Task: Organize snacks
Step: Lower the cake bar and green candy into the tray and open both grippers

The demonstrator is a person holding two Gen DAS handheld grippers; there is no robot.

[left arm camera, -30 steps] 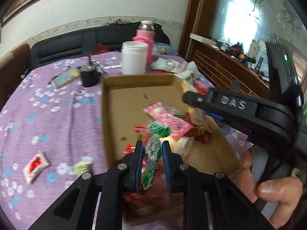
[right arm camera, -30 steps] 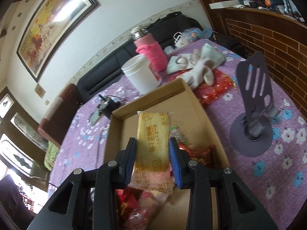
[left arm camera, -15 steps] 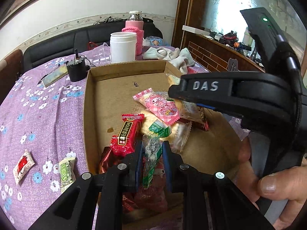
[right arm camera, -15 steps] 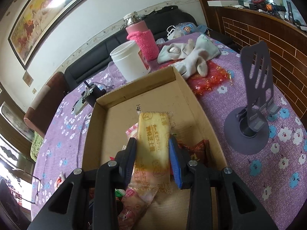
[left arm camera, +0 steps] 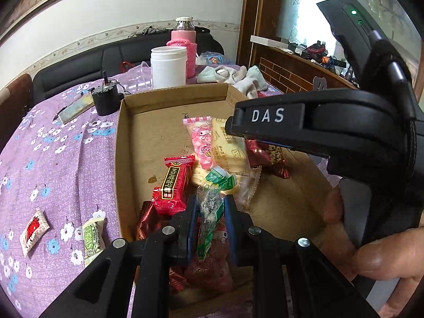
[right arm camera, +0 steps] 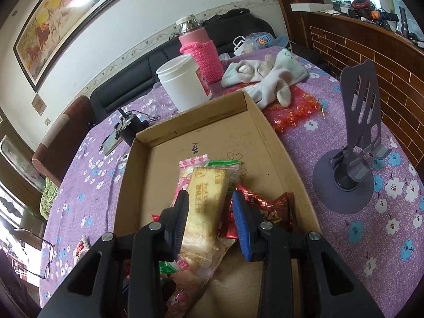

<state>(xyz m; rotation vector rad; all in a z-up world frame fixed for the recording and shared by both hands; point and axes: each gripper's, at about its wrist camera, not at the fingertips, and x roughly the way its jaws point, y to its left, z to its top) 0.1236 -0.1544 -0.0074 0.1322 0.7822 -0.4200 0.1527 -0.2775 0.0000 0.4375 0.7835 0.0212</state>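
Note:
A shallow cardboard box [left arm camera: 124, 143] on the purple floral table holds several snack packs. My left gripper [left arm camera: 210, 217] is shut on a green and silver wrapped snack [left arm camera: 212, 206], held low over the box's near end, beside a red candy pack [left arm camera: 173, 185]. My right gripper [right arm camera: 210, 224] is over the box with its jaws spread; the yellow biscuit pack [right arm camera: 205, 206] lies between them, touching the left finger, a gap at the right. That pack also shows in the left wrist view [left arm camera: 229, 147], next to a pink pack [left arm camera: 201, 140].
Two small packs, one red and white [left arm camera: 34, 228], one green [left arm camera: 92, 238], lie on the cloth left of the box. Behind the box stand a white jar [left arm camera: 168, 66], a pink flask [left arm camera: 184, 47], a black motor [left arm camera: 104, 100] and socks [right arm camera: 265, 76]. A grey phone stand [right arm camera: 352, 156] is at right.
My right gripper lowered into the box and its jaws have opened around the yellow biscuit pack. My left gripper came closer over the box, still shut on the green snack.

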